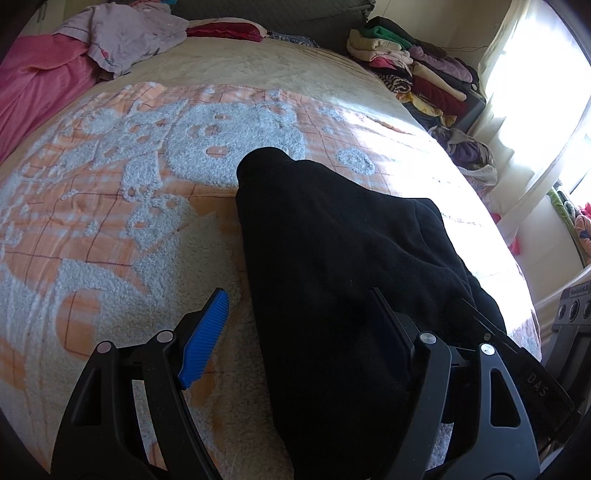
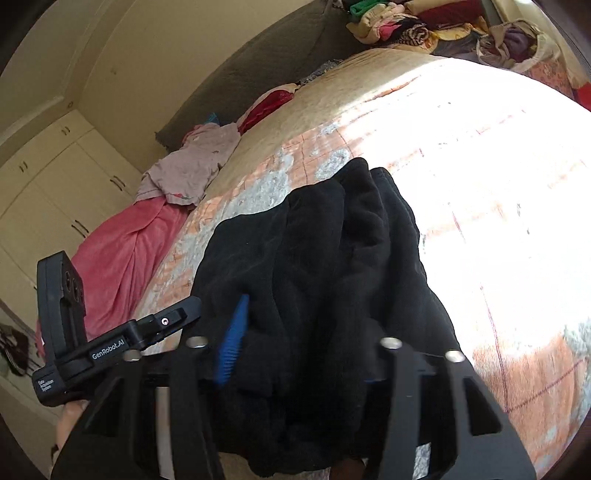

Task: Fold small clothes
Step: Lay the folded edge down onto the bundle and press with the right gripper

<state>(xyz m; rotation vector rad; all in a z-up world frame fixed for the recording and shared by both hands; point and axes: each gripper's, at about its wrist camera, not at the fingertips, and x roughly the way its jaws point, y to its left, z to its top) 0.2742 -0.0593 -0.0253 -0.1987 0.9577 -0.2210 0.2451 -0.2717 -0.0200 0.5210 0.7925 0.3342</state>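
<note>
Black garment [image 1: 332,266] lies bunched between both tongs on the bed [image 1: 110,221].

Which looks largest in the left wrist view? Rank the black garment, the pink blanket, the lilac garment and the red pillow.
1. black garment, though nearness to the camera inflates it
2. pink blanket
3. lilac garment, close to the blanket, so unsure
4. red pillow

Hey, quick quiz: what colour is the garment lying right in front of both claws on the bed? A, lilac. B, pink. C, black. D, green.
C: the black garment lies bunched on the orange-and-white blanket just ahead of the claws; the pink and lilac clothes lie far off at the bed's edge.
</note>
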